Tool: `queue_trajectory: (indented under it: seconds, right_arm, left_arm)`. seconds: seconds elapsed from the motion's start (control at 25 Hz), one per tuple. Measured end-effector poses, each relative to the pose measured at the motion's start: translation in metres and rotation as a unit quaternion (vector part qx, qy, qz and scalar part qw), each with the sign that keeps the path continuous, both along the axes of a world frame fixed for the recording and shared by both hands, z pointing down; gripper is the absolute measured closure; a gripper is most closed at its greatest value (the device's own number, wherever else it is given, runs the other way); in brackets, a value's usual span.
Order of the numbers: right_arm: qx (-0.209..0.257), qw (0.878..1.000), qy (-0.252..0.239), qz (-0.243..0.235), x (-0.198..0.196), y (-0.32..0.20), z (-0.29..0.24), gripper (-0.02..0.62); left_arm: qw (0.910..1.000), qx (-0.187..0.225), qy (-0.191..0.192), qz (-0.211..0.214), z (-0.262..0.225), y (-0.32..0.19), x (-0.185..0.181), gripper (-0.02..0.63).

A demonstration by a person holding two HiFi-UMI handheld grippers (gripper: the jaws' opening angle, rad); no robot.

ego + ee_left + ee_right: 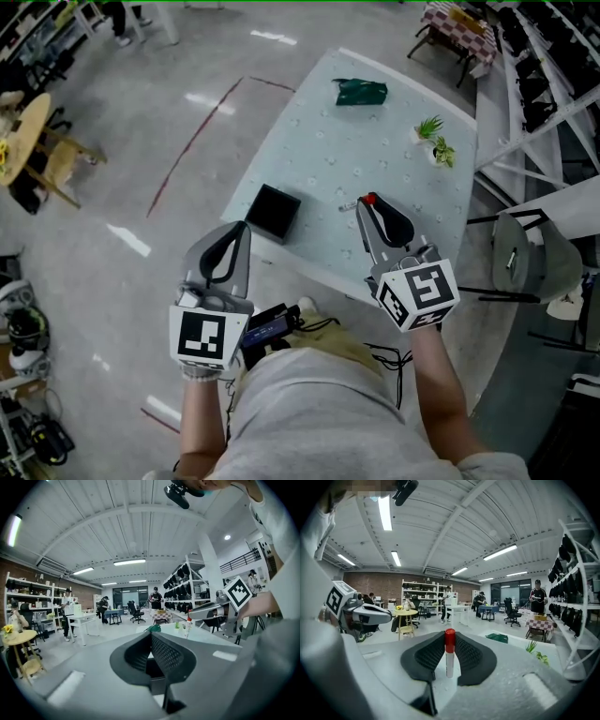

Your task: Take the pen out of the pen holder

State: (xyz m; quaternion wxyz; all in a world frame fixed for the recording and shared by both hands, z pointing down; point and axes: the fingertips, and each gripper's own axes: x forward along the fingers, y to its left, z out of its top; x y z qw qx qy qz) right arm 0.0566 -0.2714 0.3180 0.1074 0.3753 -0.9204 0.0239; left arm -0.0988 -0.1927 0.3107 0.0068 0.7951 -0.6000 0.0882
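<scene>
A black square pen holder point(273, 213) stands near the front left edge of the pale table point(375, 150). My right gripper point(364, 205) is shut on a white pen with a red cap point(368, 200), held over the table to the right of the holder. In the right gripper view the pen point(449, 656) stands upright between the black pads of the right gripper point(449, 640). My left gripper point(245, 231) hovers just in front of the holder, its jaws together with nothing in them. In the left gripper view the left gripper point(151, 637) points at the table, and the pen point(189, 626) shows further right.
A green bag point(361, 91) lies at the table's far end and two small plants point(433, 139) stand at its right side. A grey chair point(525, 258) and white shelving point(553, 103) stand to the right. A round yellow table point(23, 131) is far left.
</scene>
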Motion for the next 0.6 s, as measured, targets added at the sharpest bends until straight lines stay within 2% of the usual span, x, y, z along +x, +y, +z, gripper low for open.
queue_trajectory:
  seconds: [0.6]
  right_arm:
    - [-0.042, 0.999, 0.021, 0.022, 0.014, 0.031, 0.046, 0.531]
  left_arm:
    - [0.9998, -0.015, 0.003, 0.016, 0.018, 0.005, 0.005, 0.604]
